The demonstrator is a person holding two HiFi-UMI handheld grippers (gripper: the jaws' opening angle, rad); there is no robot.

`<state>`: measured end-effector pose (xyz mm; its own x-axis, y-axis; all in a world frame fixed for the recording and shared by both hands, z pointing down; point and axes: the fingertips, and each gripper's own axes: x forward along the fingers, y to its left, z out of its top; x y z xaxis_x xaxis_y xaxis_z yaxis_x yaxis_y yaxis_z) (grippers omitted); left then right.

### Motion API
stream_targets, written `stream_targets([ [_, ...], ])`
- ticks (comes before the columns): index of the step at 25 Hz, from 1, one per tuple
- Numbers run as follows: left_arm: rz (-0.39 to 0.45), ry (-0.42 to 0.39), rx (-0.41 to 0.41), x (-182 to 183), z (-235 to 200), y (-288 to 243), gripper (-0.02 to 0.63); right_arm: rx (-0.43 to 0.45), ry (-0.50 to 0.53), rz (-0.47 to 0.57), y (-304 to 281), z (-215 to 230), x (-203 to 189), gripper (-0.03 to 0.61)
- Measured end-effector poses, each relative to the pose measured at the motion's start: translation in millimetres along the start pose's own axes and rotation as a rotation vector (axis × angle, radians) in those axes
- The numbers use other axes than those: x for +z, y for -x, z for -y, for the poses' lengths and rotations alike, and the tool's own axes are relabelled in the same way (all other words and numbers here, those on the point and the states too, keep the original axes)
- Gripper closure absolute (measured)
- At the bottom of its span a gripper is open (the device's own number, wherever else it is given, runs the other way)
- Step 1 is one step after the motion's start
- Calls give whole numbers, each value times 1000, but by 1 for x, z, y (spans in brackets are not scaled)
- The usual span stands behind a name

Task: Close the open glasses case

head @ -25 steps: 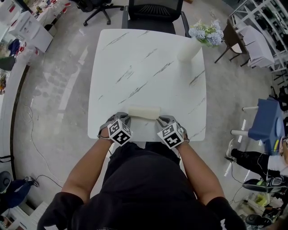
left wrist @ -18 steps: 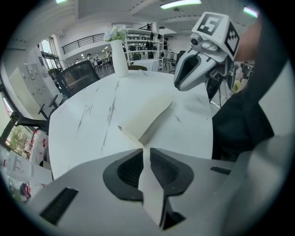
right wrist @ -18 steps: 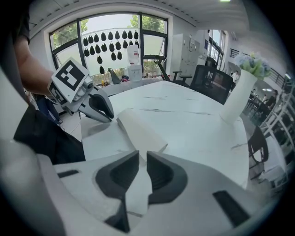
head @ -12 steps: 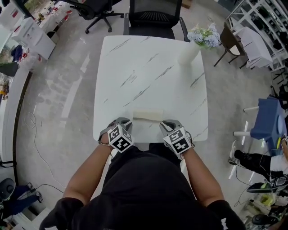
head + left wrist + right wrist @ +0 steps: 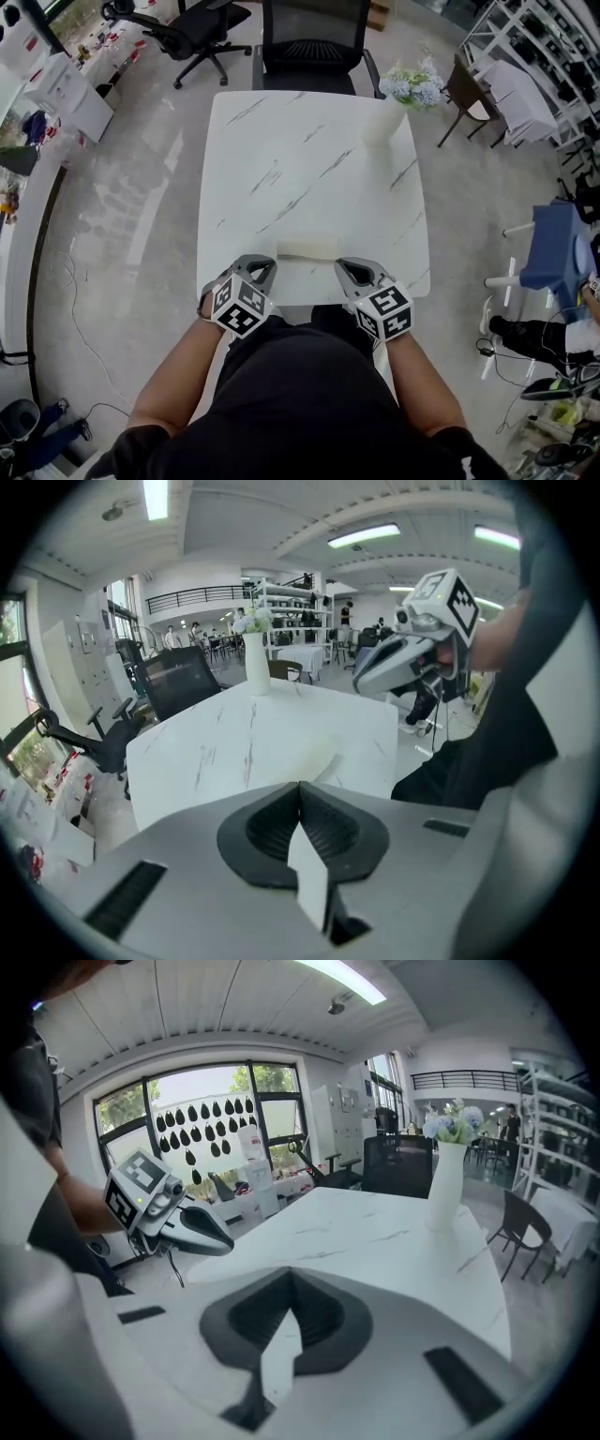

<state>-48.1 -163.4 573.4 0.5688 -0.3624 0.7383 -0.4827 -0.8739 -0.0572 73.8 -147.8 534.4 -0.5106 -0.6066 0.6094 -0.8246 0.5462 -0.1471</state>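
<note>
Cream glasses case [image 5: 307, 248] flat on marble table [image 5: 281, 141], near left tongs [image 5: 263, 267] and right tongs [image 5: 345, 269], both closed, empty.

The head camera is looking steeply down over the surface [image 5: 309, 178]. The cameras on the left hand-held gripper [image 5: 262, 269] and the right hand-held gripper [image 5: 347, 270] are sitting low at its near edge, angling inward, sharing the vase [image 5: 257, 664].

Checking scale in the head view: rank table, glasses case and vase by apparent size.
1. table, clearly largest.
2. glasses case and vase look about alike; the vase stands farther off, so I won't rank them.
</note>
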Motion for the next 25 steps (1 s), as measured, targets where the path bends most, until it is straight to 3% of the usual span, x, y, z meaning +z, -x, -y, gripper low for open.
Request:
stream_targets([
  [5,135,98,-28,37,-3,29,611,16,1,71,19,-11,25,577],
  [9,245,174,-9,65,-16,53,610,42,-91,163,30,-10,52,577],
  [13,352,237,15,86,-26,70,609,7,-170,274,50,6,75,577],
  [20,452,296,70,103,-44,96,609,-32,-245,388,78,25,94,577],
  [25,478,325,87,106,-50,102,609,-42,-261,404,84,26,89,577],
])
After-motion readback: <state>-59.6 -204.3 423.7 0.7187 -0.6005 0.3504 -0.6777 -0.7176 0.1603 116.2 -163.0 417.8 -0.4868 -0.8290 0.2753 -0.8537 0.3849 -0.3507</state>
